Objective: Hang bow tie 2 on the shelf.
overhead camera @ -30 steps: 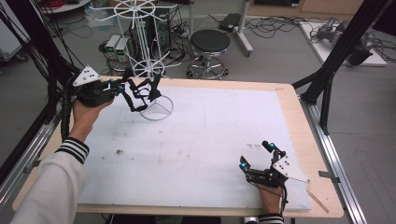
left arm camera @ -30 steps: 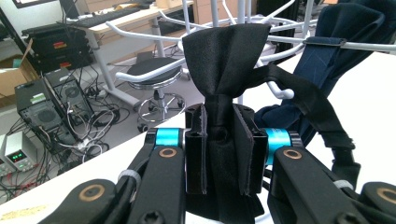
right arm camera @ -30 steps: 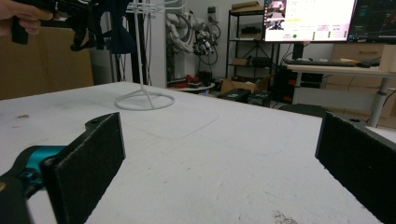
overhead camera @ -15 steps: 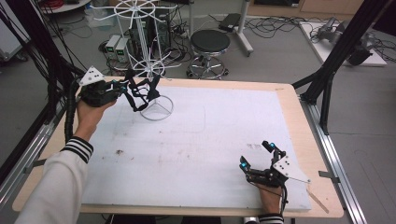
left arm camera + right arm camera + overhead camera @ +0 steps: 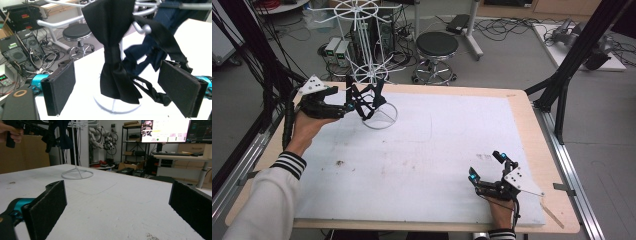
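A white wire rack (image 5: 379, 117) stands on the table's far left, with dark bow ties on its hooks. In the left gripper view a black bow tie (image 5: 112, 50) hangs from a hook, and a navy one (image 5: 142, 55) hangs behind it. My left gripper (image 5: 354, 102) (image 5: 120, 90) is at the rack. Its jaws have just been opening and now stand wide on either side of the black bow tie, the pads (image 5: 60, 90) clear of it. My right gripper (image 5: 485, 164) (image 5: 117, 207) rests open near the front right edge, with nothing between its jaws.
A white mat (image 5: 437, 150) covers most of the wooden table. Black frame struts (image 5: 562, 85) rise at the right edge. A round stool (image 5: 437, 47) and computer boxes (image 5: 337, 50) stand on the floor beyond the far edge. The rack's base ring (image 5: 77, 173) shows far off in the right gripper view.
My left gripper's jaws have spread apart around the black bow tie, and the hand has barely shifted at the rack. The right gripper has stayed where it was.
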A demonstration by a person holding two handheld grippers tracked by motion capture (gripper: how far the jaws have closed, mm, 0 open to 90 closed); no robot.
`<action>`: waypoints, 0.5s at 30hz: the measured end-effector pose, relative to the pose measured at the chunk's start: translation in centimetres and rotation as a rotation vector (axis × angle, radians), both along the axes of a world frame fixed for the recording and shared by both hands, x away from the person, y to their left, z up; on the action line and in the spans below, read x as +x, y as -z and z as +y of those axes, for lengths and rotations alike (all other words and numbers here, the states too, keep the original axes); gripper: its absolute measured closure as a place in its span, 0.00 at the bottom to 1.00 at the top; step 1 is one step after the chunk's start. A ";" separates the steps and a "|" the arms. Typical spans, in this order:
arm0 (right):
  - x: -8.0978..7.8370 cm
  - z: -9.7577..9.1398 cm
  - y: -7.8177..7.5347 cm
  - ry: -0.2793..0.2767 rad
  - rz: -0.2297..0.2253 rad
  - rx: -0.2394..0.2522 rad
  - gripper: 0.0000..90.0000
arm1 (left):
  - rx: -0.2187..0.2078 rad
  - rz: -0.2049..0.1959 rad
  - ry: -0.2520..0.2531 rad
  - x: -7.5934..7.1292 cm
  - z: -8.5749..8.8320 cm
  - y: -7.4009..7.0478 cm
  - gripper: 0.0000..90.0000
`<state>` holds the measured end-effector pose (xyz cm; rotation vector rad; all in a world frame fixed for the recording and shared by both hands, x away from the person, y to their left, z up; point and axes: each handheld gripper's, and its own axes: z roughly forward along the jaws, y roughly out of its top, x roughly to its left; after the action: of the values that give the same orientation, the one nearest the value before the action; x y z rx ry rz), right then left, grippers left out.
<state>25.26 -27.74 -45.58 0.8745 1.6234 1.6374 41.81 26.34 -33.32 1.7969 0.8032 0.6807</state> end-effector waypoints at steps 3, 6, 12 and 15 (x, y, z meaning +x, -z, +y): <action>0.0 0.0 0.0 -0.002 -0.003 0.000 0.01 | 0.006 -0.007 0.010 -0.8 0.2 0.5 0.16; 0.0 0.0 0.0 -0.002 -0.003 0.003 0.01 | -0.018 -0.040 0.024 -2.1 0.7 0.9 0.16; 0.0 -0.1 0.0 -0.002 -0.003 0.004 0.01 | -0.075 -0.107 0.042 -5.0 2.0 1.9 0.16; 0.1 -0.1 0.0 -0.001 -0.008 0.003 0.01 | -0.115 -0.132 0.069 -6.5 2.2 2.6 0.16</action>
<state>25.31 -27.81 -45.59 0.8674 1.6163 1.6418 35.32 28.56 -35.90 1.6505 0.6754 0.6870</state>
